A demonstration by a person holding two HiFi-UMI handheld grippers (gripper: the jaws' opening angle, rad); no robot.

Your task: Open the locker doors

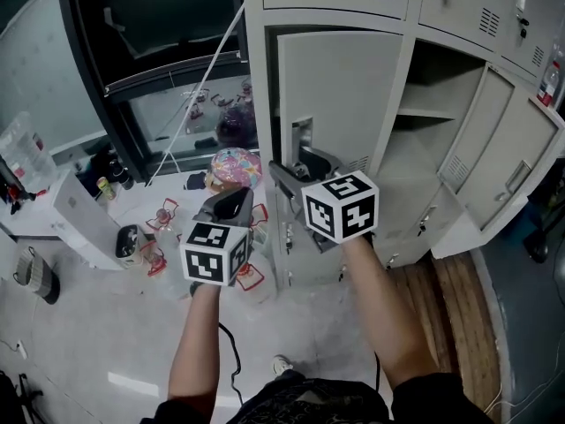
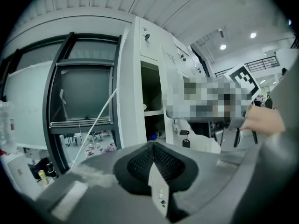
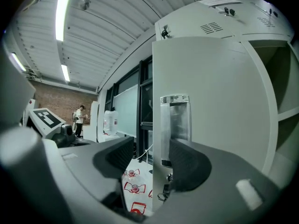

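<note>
1. The locker door (image 1: pixel 340 95) stands partly open in the middle of the lockers (image 1: pixel 459 7), with its free edge toward the right gripper (image 1: pixel 300 168).
2. That gripper's jaws are spread and straddle the door's edge beside the metal handle (image 3: pixel 175 125), without a firm pinch.
3. The left gripper (image 1: pixel 232 200) hangs clear of the door, its jaws pressed together on nothing.
4. The door looks like thin painted sheet metal, so it is probably light, stiff and slick. The best hold is the free edge at the handle, far from the hinges.
</note>
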